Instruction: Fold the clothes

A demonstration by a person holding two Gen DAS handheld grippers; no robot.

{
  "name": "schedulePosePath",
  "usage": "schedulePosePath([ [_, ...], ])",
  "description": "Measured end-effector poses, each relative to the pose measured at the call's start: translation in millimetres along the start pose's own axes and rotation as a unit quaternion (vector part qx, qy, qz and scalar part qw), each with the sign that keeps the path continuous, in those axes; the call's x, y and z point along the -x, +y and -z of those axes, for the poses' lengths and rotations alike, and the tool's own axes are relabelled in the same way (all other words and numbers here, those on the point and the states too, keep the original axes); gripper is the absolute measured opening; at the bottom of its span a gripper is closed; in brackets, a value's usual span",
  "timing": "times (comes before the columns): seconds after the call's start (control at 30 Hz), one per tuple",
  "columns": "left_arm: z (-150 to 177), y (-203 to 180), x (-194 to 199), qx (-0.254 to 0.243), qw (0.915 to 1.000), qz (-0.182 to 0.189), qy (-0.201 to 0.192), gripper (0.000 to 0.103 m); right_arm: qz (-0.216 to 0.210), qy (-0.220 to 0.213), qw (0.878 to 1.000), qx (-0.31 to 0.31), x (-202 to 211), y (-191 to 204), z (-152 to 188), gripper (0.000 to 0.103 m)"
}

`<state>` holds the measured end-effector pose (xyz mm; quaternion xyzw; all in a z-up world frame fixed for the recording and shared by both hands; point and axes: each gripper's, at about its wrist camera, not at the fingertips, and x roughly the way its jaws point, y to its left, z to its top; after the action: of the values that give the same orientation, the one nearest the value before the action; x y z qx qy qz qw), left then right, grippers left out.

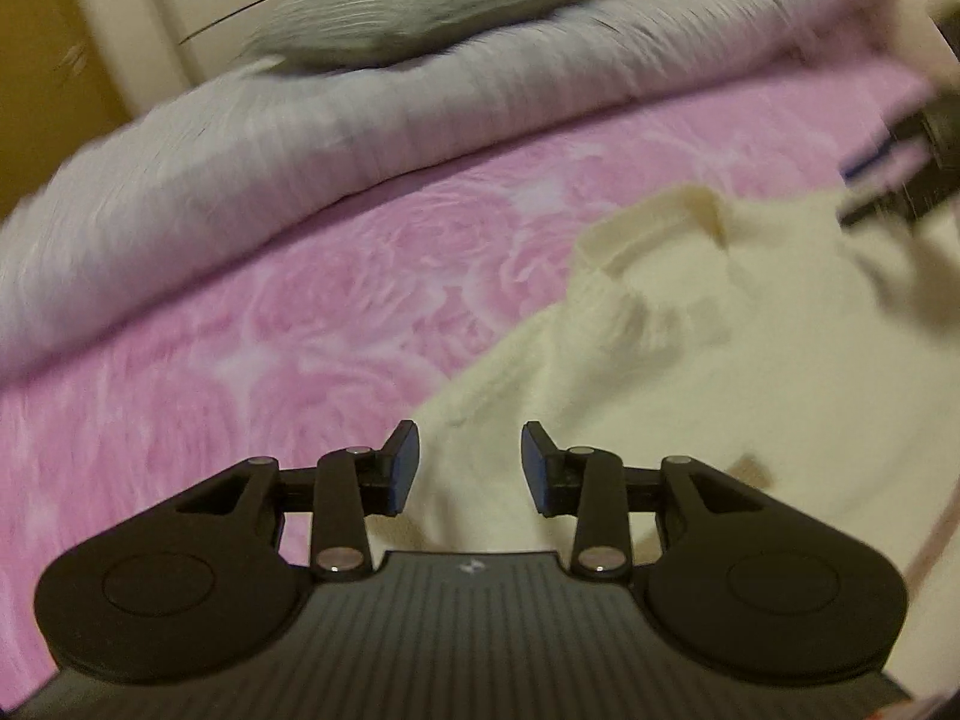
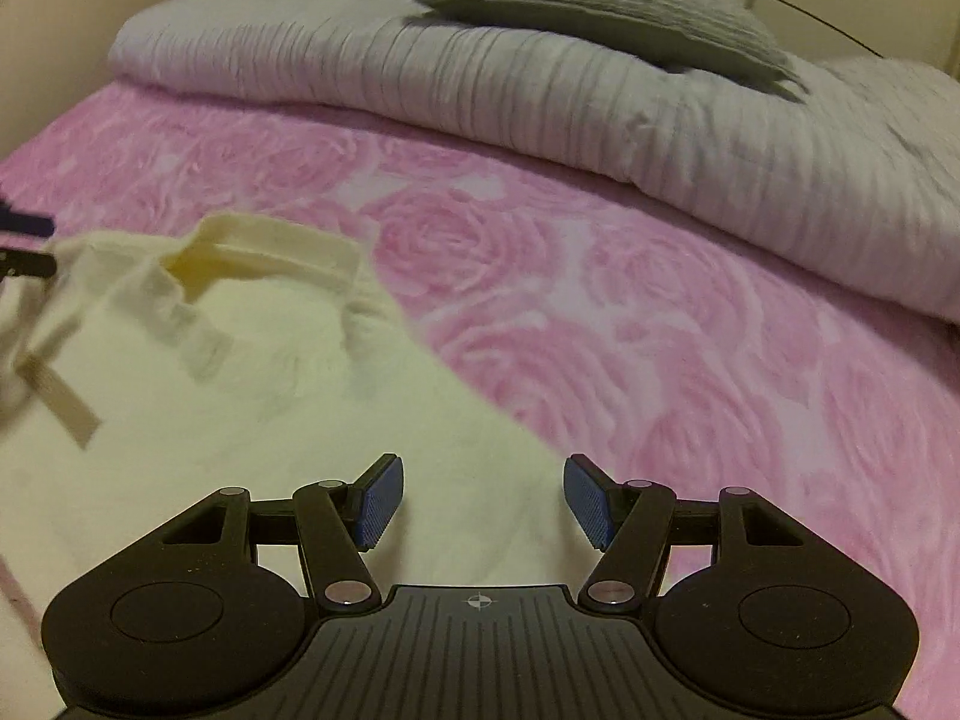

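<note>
A cream garment (image 1: 690, 348) with a ribbed collar (image 1: 654, 228) lies spread on the pink rose-patterned bedspread (image 1: 300, 312). My left gripper (image 1: 471, 465) is open and empty, just above the garment's left edge. In the right wrist view the same garment (image 2: 240, 396) lies at lower left, collar (image 2: 264, 252) toward the far side. My right gripper (image 2: 483, 498) is open and empty above the garment's right edge. The right gripper's fingers (image 1: 900, 174) show blurred at the right edge of the left wrist view. The left gripper's fingers (image 2: 24, 240) show at the left edge of the right wrist view.
A rolled pale grey duvet (image 2: 540, 90) lies across the far side of the bed with a grey pillow (image 2: 600, 0) on top. The pink bedspread (image 2: 690, 312) stretches to the right of the garment. A wall and wooden panel (image 1: 48, 60) stand beyond the bed.
</note>
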<state>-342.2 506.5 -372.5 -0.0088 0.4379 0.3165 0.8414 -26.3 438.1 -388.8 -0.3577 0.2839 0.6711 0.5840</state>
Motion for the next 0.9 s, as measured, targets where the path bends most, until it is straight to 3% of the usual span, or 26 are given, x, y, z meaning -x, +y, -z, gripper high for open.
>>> schedulePosePath([
  [0.13, 3, -4, -27, -0.095, 0.9953, -0.013, 0.010, 0.033, -0.019, 0.016, 0.999, 0.040, -21, 1, -7, 0.063],
  [0.27, 9, 0, -48, -0.133, 0.9908, 0.001, 0.021, 0.031, -0.031, 0.026, 0.997, 0.071, -32, 4, -7, 0.063],
  [0.3, 10, 0, -49, -0.140, 0.9899, 0.011, 0.018, 0.025, -0.034, 0.026, 0.996, 0.074, -33, 4, -7, 0.058],
  [0.33, 11, 3, -50, -0.141, 0.9898, 0.017, 0.014, 0.017, -0.036, 0.026, 0.996, 0.079, -34, 4, -7, 0.028],
  [0.37, 11, 5, -50, -0.141, 0.9896, 0.023, 0.010, 0.016, -0.034, 0.023, 0.996, 0.082, -34, 3, -8, 0.013],
  [0.4, 11, 8, -49, -0.137, 0.9901, 0.028, 0.006, 0.013, -0.032, 0.018, 0.996, 0.084, -32, 2, -9, 0.007],
  [0.57, 3, 56, -35, 0.008, 0.9971, 0.062, -0.042, 0.002, -0.027, -0.032, 0.997, 0.063, -17, -14, -19, 0.002],
  [0.63, 3, 83, -37, 0.100, 0.9901, 0.084, -0.051, 0.002, -0.013, -0.048, 0.998, 0.031, -18, -24, -23, 0.000],
  [0.7, 7, 103, -53, 0.190, 0.9771, 0.087, -0.040, 0.002, 0.006, -0.056, 0.998, -0.014, -23, -36, -27, 0.000],
  [0.77, 12, 107, -76, 0.229, 0.9713, 0.066, -0.001, 0.000, 0.020, -0.032, 0.996, -0.085, -40, -51, -30, 0.000],
  [0.83, 12, 104, -88, 0.222, 0.9746, 0.021, 0.016, 0.000, 0.013, -0.039, 0.990, -0.133, -42, -56, -32, 0.000],
  [0.9, 6, 107, -74, 0.248, 0.9682, 0.032, -0.017, 0.000, -0.011, -0.056, 0.990, -0.128, -31, -42, -36, 0.000],
])
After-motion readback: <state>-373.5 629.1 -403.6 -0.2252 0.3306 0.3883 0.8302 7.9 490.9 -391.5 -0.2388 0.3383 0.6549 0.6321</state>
